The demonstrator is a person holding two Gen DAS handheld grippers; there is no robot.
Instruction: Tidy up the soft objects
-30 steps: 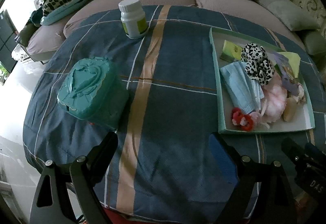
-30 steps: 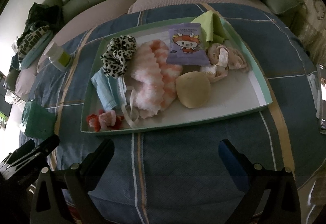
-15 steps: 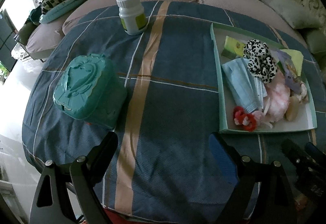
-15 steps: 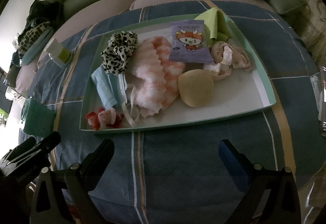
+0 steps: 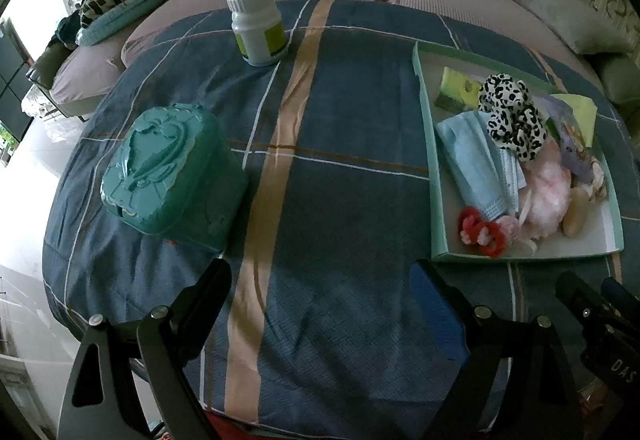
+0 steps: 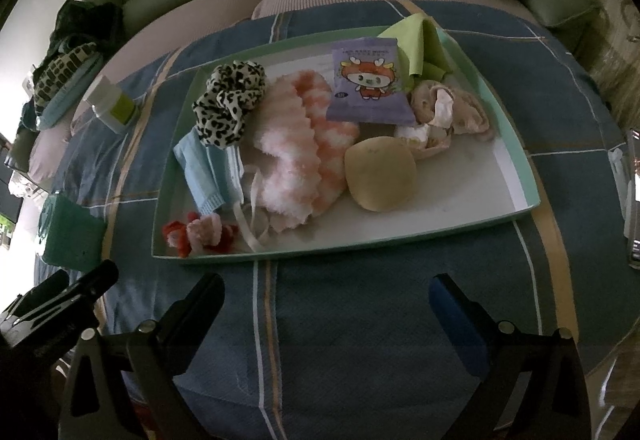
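Left gripper [image 5: 320, 304]: your jaws stand wide and empty over bare blue plaid cloth [image 5: 340, 200].
Right gripper [image 6: 326, 304]: spread wide too, nothing between, facing the tray.
Soft things: leopard-print scrunchie [image 6: 230, 104], pink fluffy cloth [image 6: 296, 156] and blue face mask [image 6: 208, 172] lie heaped in the shallow green-rimmed white tray [image 6: 516, 176], probably gathered for sorting.
Teal lidded plastic box [image 5: 172, 168]: well apart on the left, likely the destination.

I see a table under a blue plaid cloth [image 5: 340, 128]. On it: a mint-rimmed tray [image 6: 516, 144] at three o'clock, a teal wipes box [image 5: 168, 168] at nine, a white pill bottle [image 5: 256, 24] at eleven.
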